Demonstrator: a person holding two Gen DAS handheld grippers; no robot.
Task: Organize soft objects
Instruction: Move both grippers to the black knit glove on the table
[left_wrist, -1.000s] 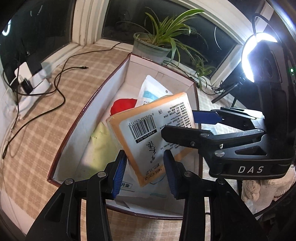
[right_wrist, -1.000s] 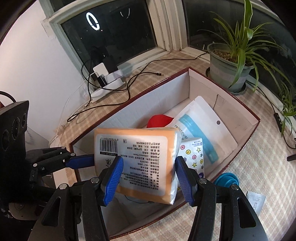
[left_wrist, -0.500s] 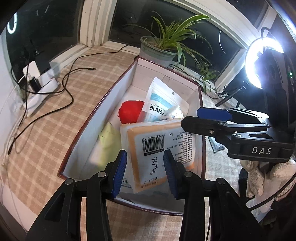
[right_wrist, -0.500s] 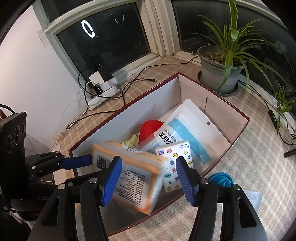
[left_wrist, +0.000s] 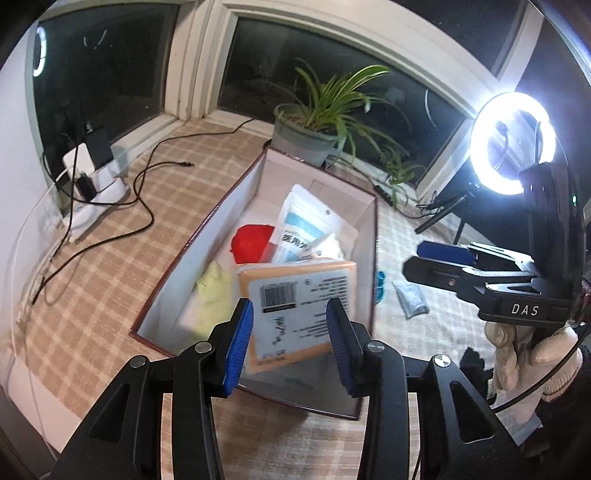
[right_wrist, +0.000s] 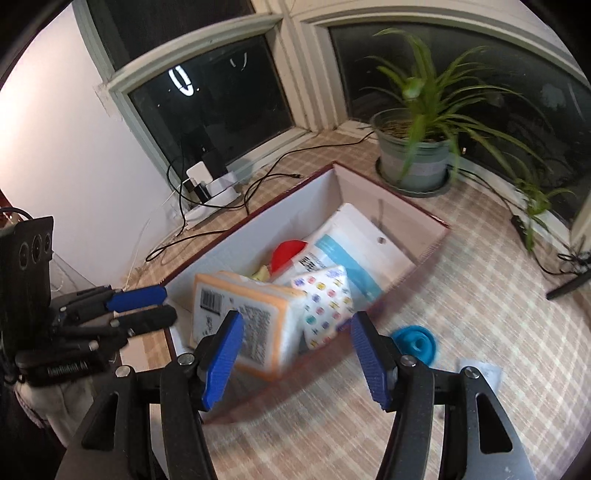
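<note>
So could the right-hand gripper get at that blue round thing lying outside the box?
Probably yes. The blue round thing lies on the checked cloth beside the box, just beyond the right gripper, whose jaws stand open and empty, with nothing lying between them.

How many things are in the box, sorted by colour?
Orange: 1, the tissue pack
Red: 1, the red soft thing
Yellow-green: 1, the yellow-green soft thing
White and blue: 1, the mask pouch
White with coloured dots: 1, the dotted pack
Total: 5 visible in the box
</note>
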